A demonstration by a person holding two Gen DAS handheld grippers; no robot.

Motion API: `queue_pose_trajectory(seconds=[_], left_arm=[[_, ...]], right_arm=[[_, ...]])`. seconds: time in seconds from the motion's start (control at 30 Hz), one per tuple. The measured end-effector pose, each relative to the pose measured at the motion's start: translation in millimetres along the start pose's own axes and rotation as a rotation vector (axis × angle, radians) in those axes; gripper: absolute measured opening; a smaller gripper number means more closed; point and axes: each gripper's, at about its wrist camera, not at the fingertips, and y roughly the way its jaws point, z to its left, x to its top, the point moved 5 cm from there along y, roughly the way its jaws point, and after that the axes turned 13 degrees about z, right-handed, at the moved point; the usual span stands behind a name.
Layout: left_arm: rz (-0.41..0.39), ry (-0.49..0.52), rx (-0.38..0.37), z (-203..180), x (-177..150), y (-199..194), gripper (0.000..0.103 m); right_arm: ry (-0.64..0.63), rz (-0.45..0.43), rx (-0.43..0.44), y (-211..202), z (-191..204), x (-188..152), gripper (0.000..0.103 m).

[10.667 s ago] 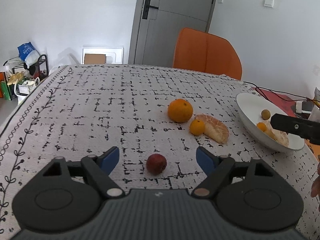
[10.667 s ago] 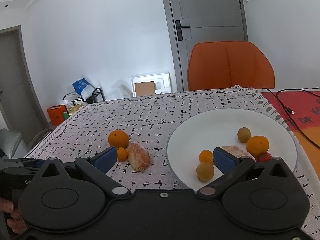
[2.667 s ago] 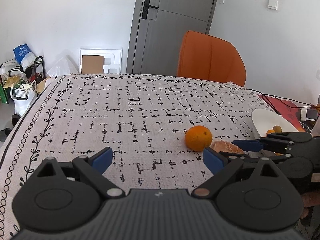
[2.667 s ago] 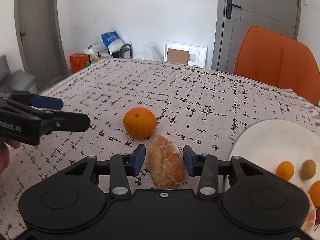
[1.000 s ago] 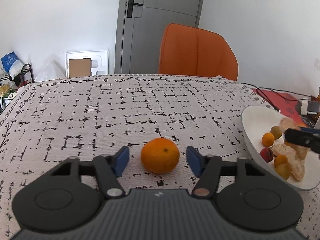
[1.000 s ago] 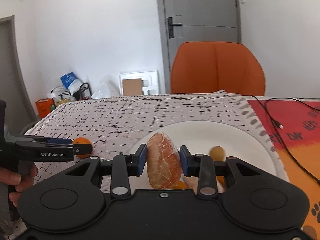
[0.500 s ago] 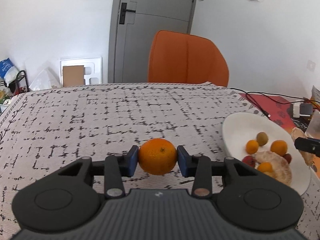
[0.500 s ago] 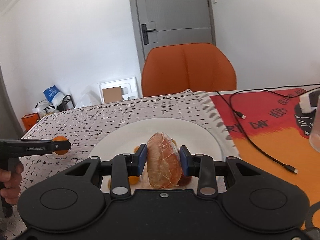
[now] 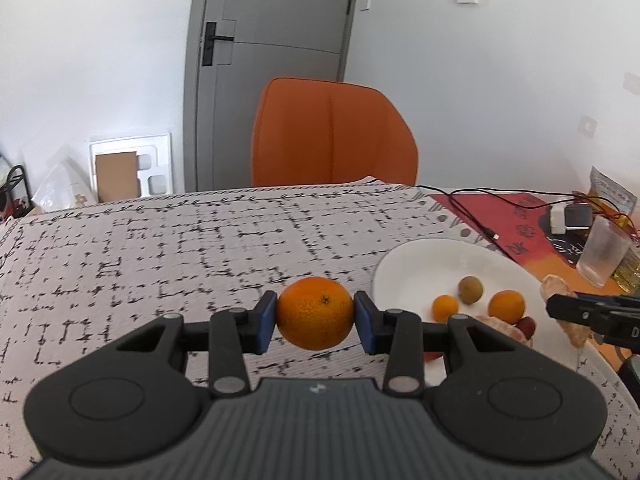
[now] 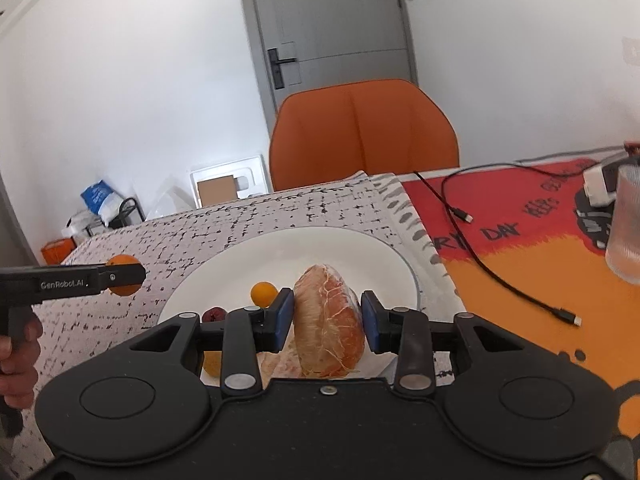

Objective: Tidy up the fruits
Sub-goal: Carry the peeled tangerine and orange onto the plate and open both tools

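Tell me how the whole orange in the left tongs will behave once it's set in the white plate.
The left tongs have just been closing and now pinch the orange by its sides. Round, it would probably roll down the white plate's sloped wall. Its dimpled peel likely grips the pads well.

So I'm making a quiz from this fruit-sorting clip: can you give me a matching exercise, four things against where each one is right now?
Things:
1. whole orange
2. peeled citrus piece
3. small brown fruit
4. clear glass

Places:
A. lying in the white plate
B. standing on the red and orange mat
C. clamped in the left hand-held gripper
D. between the pads of the right hand-held gripper, above the plate

Pairs: 1-C, 2-D, 3-A, 4-B
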Motion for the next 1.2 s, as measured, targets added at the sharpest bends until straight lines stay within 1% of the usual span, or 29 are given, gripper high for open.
queue_pose_trajectory(seconds=[0.03,0.27,0.7,0.77,0.9,1.03,1.2], left_arm=[[-0.001,0.005,-0.005,-2.5,0.9,-0.2,0.04],[-0.005,0.043,-0.037,-20.7,6.3,2.1,0.04],[0.008,0.107,-0.087,-52.2,11.9,11.4,0.04],[0.012,0.112,-0.087,-53.6,12.7,11.8,0.04],[-0.014,0.099,-0.075,-50.8,15.4,5.6,0.043],[0.011,0.061,-0.08,-40.6,11.0,3.5,0.044],[0.031,0.059,-0.064,-30.5,3.4,-2.6,0.044]], right_arm=[[0.011,-0.002,0.0,-0.7,-1.9,-0.1,0.039],[0.041,-0.036,-0.006,-12.4,-12.9,-0.3,0.039],[0.078,-0.041,-0.021,-22.2,-29.0,-9.3,0.039],[0.081,-0.042,-0.019,-23.7,-29.3,-10.0,0.039],[0.074,-0.04,-0.015,-24.3,-27.0,-10.8,0.039],[0.072,-0.036,-0.006,-22.2,-23.6,-10.9,0.039],[0.069,-0.037,0.01,-21.3,-15.9,-11.3,0.039]])
